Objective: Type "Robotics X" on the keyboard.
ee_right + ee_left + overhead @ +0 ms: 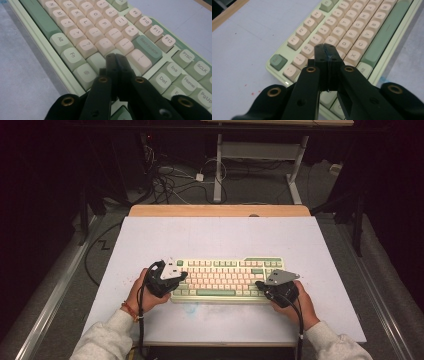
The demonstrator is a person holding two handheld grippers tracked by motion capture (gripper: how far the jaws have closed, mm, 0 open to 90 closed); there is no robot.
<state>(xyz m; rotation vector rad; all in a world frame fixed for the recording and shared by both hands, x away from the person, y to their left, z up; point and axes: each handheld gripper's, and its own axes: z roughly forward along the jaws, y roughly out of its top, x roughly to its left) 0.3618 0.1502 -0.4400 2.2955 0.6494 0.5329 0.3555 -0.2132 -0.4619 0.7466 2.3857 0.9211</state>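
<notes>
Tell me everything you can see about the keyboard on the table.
The keyboard has a pale green case that looks like plastic, cream letter keys and green keys such as the space bar, Backspace, Alt and Fn. It lies flat on the white table, near the person's edge, long side facing them. The left hand-held gripper, shut, hovers over its left end; the right hand-held gripper, shut, over its right end. Whether either touches a key is unclear.

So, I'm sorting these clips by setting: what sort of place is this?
Probably a lab or workshop recording bay, not an office: a pale work table holding one keyboard, loose cables on the floor behind, and dark surroundings.
</notes>
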